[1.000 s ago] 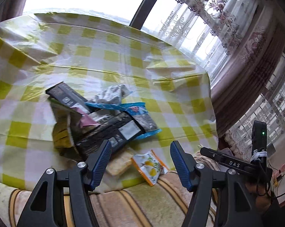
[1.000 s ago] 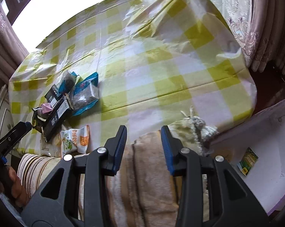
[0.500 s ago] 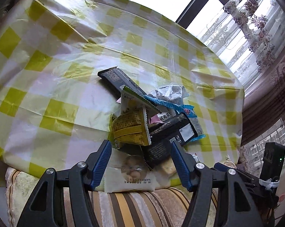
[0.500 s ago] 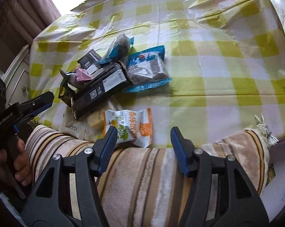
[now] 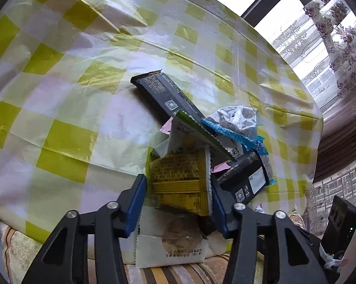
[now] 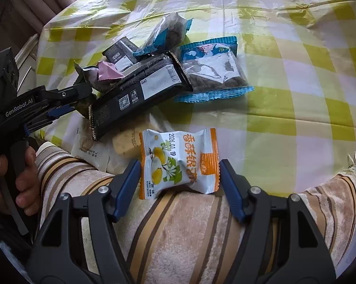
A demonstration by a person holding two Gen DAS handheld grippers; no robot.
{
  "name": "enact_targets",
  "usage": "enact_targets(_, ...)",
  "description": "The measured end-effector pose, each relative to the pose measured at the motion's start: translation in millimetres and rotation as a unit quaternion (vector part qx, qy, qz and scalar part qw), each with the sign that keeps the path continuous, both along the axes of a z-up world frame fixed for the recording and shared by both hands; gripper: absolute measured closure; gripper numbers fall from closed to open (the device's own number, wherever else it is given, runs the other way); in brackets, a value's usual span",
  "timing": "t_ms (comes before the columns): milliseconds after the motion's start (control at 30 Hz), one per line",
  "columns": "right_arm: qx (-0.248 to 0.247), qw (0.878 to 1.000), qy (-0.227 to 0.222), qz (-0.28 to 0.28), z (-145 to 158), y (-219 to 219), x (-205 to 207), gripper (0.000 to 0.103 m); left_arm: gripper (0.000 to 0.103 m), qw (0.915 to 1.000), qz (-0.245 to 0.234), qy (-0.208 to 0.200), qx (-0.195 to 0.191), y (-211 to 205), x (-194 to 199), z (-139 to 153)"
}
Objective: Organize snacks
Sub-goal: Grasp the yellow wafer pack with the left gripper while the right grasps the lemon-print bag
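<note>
The checked surface [image 5: 59, 108] carried a snack pile [image 5: 201, 146] at its 6 o'clock edge. The left tool [image 5: 178, 194], just closing, flanked a yellow packet [image 5: 180, 182]; whether it pinched was unclear. The right tool [image 6: 179, 182], just opening, stood spread around a white-orange packet [image 6: 178, 161].

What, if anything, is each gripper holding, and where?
Nothing for certain: left gripper, jaws just closing, flanks yellow packet at its side edges; right gripper, jaws just opening, straddles orange-white packet without touching.
</note>
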State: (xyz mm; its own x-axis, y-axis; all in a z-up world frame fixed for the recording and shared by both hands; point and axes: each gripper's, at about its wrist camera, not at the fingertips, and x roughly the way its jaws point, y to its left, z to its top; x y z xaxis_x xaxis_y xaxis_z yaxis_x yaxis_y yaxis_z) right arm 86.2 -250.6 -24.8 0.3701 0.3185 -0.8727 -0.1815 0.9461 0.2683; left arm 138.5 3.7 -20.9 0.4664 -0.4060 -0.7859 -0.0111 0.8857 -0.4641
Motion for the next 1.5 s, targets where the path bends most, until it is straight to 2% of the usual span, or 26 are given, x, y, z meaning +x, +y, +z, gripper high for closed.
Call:
enact_targets(67, -0.006, 1.000, -0.003, 0.003, -0.8, 3.8, 3.2, 0.031, 0.072, 0.9999, 0.007, 0.008, -0.006, 2.9, -0.1, -4.0)
enact_targets(100, -0.010, 1.000, -0.004, 0.004, -0.2, 4.6, 2.4, 0.031, 0.074, 0.9999, 0.010, 0.009, -0.009, 3.9, -0.3, -5.1)
enact_targets(200, -0.028, 1.000, -0.009, 0.008, 0.5, 9.6, 1.9, 0.031, 0.076, 0.9999, 0.012, 0.007, -0.008, 3.9, -1.9, -5.7)
enact_targets(300, -0.045, 0.999, -0.014, 0.008, -0.5, 13.7, 0.8, 0.036, 0.077, 0.9998, 0.019, 0.003, -0.008, 5.2, -4.7, -4.7)
enact_targets(467, -0.054, 0.998, -0.022, -0.001, -0.1, 13.4, -2.5, 0.060, 0.079, 0.9995, 0.028, -0.008, -0.006, 8.3, -8.8, 1.1)
enact_targets(633, -0.058, 0.998, -0.034, -0.005, 3.9, 9.5, -8.4, 0.066, 0.079, 0.9991, 0.037, -0.021, -0.001, 11.8, -18.4, 9.1)
enact_targets(933, -0.038, 0.997, -0.062, -0.026, 21.1, -5.7, -22.0, 0.066, 0.080, 0.9954, 0.069, -0.066, -0.001, 21.3, -39.8, 28.7)
enact_targets(1200, -0.019, 0.995, -0.080, -0.048, 37.1, -30.9, -32.6, 0.066, 0.080, 0.9910, 0.075, -0.111, 0.001, 17.3, -53.9, 49.6)
enact_targets(1367, -0.013, 0.993, -0.090, -0.072, 44.4, -55.7, -41.3, 0.066, 0.080, 0.9885, 0.067, -0.135, -0.004, 3.8, -57.2, 61.6)
enact_targets(1500, -0.008, 0.990, -0.098, -0.097, 51.0, -81.0, -49.1, 0.066, 0.080, 0.9890, 0.033, -0.144, -0.007, -19.8, -54.3, 68.4)
